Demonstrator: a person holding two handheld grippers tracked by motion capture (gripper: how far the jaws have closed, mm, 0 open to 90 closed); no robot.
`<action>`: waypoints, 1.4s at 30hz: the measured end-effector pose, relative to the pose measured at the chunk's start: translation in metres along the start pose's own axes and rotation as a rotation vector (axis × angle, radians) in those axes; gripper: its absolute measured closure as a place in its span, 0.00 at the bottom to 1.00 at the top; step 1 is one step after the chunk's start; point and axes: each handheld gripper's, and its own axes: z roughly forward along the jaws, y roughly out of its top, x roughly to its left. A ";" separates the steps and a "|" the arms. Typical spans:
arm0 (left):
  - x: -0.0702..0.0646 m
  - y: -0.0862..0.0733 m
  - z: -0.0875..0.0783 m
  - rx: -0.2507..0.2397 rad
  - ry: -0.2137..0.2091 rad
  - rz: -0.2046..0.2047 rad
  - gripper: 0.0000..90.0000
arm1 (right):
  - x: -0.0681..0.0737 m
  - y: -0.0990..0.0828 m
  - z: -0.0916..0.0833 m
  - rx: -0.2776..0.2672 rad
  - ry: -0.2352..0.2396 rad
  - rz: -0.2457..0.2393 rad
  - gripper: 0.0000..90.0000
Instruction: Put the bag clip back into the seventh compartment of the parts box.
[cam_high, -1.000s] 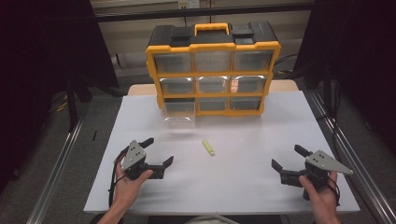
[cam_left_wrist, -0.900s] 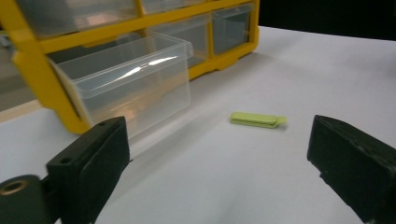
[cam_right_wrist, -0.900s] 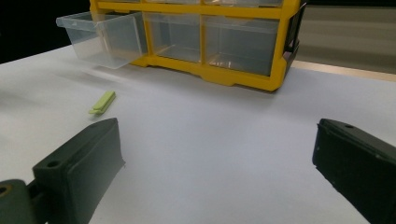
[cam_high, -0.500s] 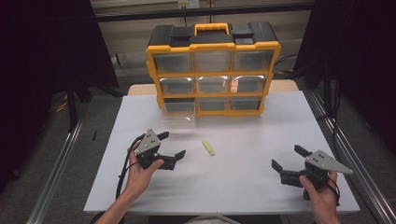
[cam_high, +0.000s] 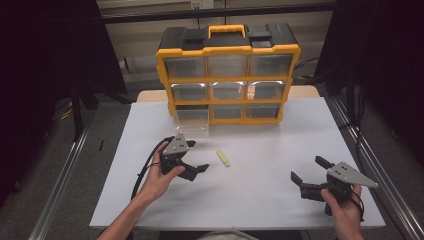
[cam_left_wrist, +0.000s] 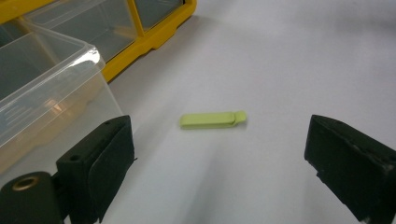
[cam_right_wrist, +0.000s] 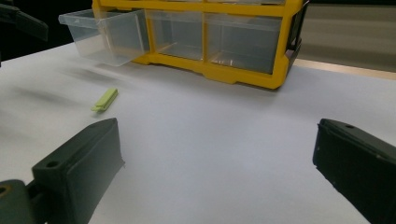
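A small flat lime-green clip (cam_high: 223, 158) lies on the white table (cam_high: 260, 145), in front of the organizer. My left gripper (cam_high: 192, 157) hovers just left of it, jaws open and empty; in the left gripper view the clip (cam_left_wrist: 212, 120) lies a short way ahead between the two jaws. My right gripper (cam_high: 309, 175) rests open and empty near the table's front right, far from the clip (cam_right_wrist: 105, 100). A yellow and black drawer organizer (cam_high: 228, 75) stands at the back, its bottom-left clear drawer (cam_high: 191, 120) pulled out.
The pulled-out drawer (cam_left_wrist: 42, 88) sits close to my left gripper's left jaw. Metal rails run along both sides of the table (cam_high: 65, 165). A cable trails from the left gripper toward the front edge.
My left gripper has moved forward and right, toward the green clip, and turned its jaws toward it. The right gripper has stayed put.
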 end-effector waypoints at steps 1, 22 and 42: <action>0.002 0.002 0.001 0.008 -0.005 0.003 0.09 | 0.000 0.000 0.000 -0.001 -0.002 0.003 0.01; 0.002 0.020 0.049 0.210 -0.205 0.131 0.08 | 0.005 0.001 -0.002 -0.002 0.017 -0.010 0.01; 0.023 0.031 0.088 0.271 -0.262 0.189 0.15 | 0.006 0.001 -0.003 -0.005 0.029 -0.010 0.01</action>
